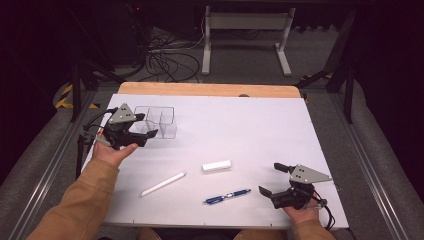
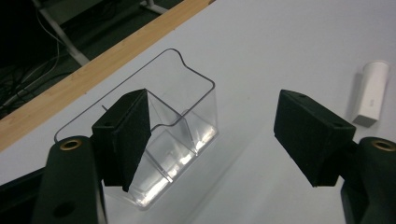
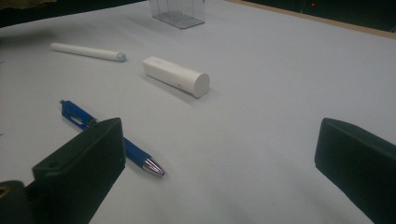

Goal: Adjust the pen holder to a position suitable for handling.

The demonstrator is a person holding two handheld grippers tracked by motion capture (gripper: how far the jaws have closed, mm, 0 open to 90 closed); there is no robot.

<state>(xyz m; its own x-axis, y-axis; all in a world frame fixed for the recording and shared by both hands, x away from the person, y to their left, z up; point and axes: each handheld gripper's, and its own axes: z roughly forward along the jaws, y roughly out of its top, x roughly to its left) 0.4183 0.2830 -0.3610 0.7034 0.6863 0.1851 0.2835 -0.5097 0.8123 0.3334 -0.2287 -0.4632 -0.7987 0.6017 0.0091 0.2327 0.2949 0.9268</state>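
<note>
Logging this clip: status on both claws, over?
Left claw open, one jaw inside the clear organizer. Right claw open, empty, beside the blue pen. White pen and white tube lie loose; nothing blocking.

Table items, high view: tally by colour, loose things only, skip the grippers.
White: 2, the slim white pen and the white cylinder
Blue: 1, the blue pen
Clear: 1, the clear plastic organizer, next to the left gripper
Total: 4

The organiser [image 1: 159, 121] stands far left, the eraser [image 1: 217, 166] mid-table, the two pens [image 1: 163, 184] nearest the person
</note>
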